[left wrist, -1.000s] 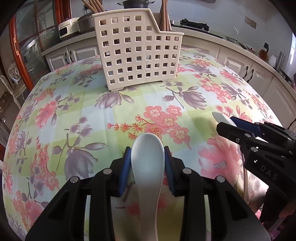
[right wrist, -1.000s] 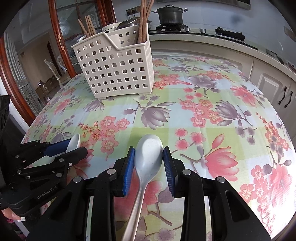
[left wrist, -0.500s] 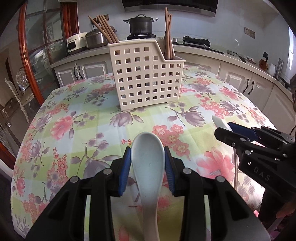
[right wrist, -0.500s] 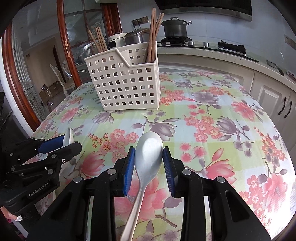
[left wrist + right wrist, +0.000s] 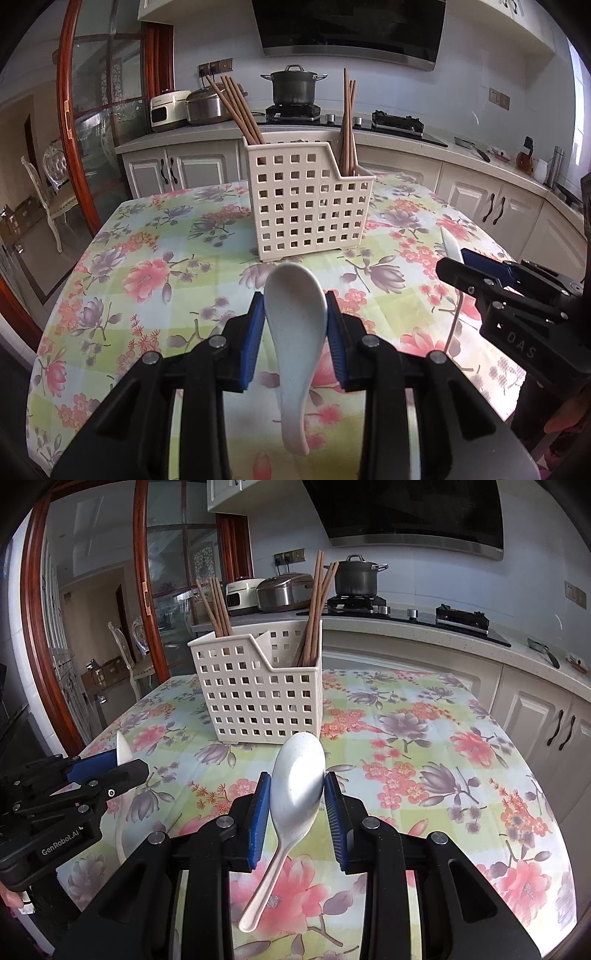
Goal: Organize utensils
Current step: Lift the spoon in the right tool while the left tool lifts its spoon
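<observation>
My left gripper [image 5: 295, 317] is shut on the bowl of a short white ceramic soup spoon [image 5: 295, 332], held above the table. My right gripper [image 5: 297, 794] is shut on the bowl of a white long-handled spoon [image 5: 295, 786], also lifted. A cream perforated utensil basket [image 5: 308, 201] stands on the floral tablecloth ahead of both grippers, with brown chopsticks [image 5: 236, 109] in its back compartments. The basket also shows in the right wrist view [image 5: 260, 690]. Each gripper shows in the other's view: the right one [image 5: 461, 266], the left one [image 5: 122, 762].
The table [image 5: 147, 266] has a floral cloth and rounded edges. Behind it runs a kitchen counter with a black pot [image 5: 293, 88], rice cookers [image 5: 205, 107] and a hob. A wooden door frame [image 5: 68, 110] and a chair [image 5: 48, 199] stand at the left.
Both grippers have risen and tilted up while holding their spoons, so the basket appears farther and lower in view and the kitchen wall shows.
</observation>
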`<state>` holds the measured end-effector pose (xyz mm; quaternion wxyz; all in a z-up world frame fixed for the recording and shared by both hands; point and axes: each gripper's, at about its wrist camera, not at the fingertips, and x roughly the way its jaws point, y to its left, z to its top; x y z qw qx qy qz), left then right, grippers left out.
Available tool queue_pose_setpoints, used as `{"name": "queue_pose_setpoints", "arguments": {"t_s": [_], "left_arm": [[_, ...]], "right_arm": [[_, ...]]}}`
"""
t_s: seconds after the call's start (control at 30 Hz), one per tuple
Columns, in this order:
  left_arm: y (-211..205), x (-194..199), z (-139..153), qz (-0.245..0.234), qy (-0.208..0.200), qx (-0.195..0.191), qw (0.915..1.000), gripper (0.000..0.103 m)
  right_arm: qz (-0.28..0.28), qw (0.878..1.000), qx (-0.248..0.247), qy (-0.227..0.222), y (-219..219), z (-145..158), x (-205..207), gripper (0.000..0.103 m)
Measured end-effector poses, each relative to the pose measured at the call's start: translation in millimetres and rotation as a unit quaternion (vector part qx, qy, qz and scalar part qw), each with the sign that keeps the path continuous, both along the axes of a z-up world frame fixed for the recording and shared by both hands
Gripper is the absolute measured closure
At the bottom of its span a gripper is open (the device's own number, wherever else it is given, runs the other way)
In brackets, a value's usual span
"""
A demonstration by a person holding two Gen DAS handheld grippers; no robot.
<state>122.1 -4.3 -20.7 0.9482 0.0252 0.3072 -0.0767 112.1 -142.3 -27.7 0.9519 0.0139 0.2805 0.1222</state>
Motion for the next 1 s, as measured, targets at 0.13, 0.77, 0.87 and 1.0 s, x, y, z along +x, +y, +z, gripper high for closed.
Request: {"name": "queue_pose_setpoints", "arguments": {"t_s": [0.13,0.77,0.87,1.0], "left_arm": [[1.6,-2.1,4.6,0.0,-0.007,-0.004,1.0,0.078],[14.2,8.0,-3.5,0.007,0.01,-0.017,0.9998,0.067],[16.4,15.2,-14.1,0.012,0.028,0.0,0.9995,0.053],[17.7,32.8,-32.1,0.006,0.072,0.014,0.9973,0.053]], "right_arm": [[0.003,1.0,-0.007,-0.017,3.1,6.5,-4.4,0.075],[0.009,1.0,-0.008,-0.028,4.7,15.9,-7.7,0.092],[0.011,1.0,-0.008,-0.025,5.5,14.0,-7.0,0.092],[0.014,1.0,-0.007,-0.019,6.4,10.8,-5.4,0.092]]}}
